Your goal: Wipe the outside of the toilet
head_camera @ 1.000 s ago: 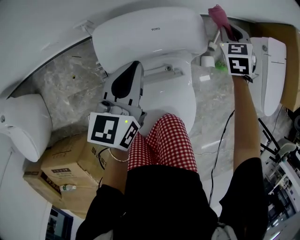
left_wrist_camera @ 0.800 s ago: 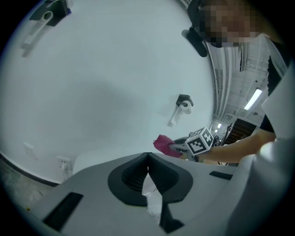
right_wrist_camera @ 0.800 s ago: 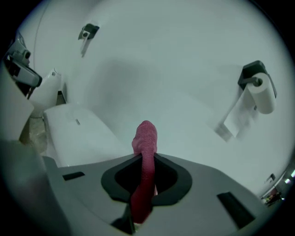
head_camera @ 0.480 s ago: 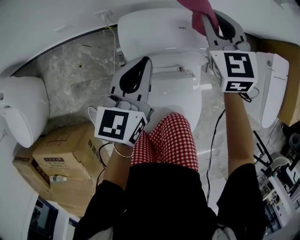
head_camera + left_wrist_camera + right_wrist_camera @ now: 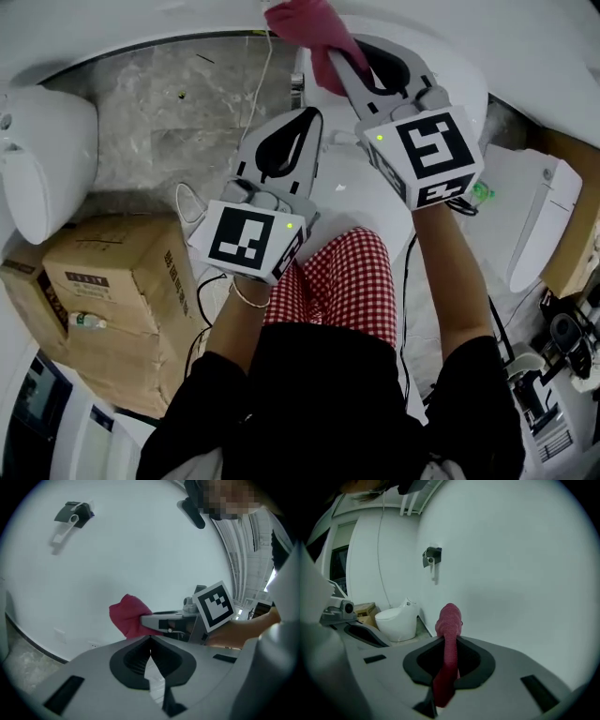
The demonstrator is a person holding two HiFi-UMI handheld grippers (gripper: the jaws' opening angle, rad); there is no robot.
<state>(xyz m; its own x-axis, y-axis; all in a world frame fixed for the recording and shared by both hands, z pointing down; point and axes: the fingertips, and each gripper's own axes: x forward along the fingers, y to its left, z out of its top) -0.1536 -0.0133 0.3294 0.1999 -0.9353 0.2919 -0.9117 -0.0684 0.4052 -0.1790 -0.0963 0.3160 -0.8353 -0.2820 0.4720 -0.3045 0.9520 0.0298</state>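
Observation:
My right gripper (image 5: 336, 64) is shut on a pink cloth (image 5: 305, 23), held high over the back of the white toilet (image 5: 354, 192), close to the white wall. The cloth (image 5: 449, 620) stands up between the jaws in the right gripper view. My left gripper (image 5: 311, 114) hangs shut and empty just left of it, above the toilet's left side. Seen from the left gripper (image 5: 150, 638), the cloth (image 5: 127, 616) sits at the tip of the right gripper (image 5: 145, 619). Both grippers and a red-checked knee (image 5: 337, 272) hide most of the toilet.
A second white toilet (image 5: 47, 159) stands at the left, by cardboard boxes (image 5: 112, 300). Another white toilet unit (image 5: 530, 216) is at the right. A white cable (image 5: 267, 70) runs down the wall, a black one (image 5: 412, 281) crosses the floor. A wall fitting (image 5: 432, 557) is ahead.
My right gripper has carried the pink cloth left, from the toilet's right side to above its back by the wall. The left gripper kept its place; the view swung right.

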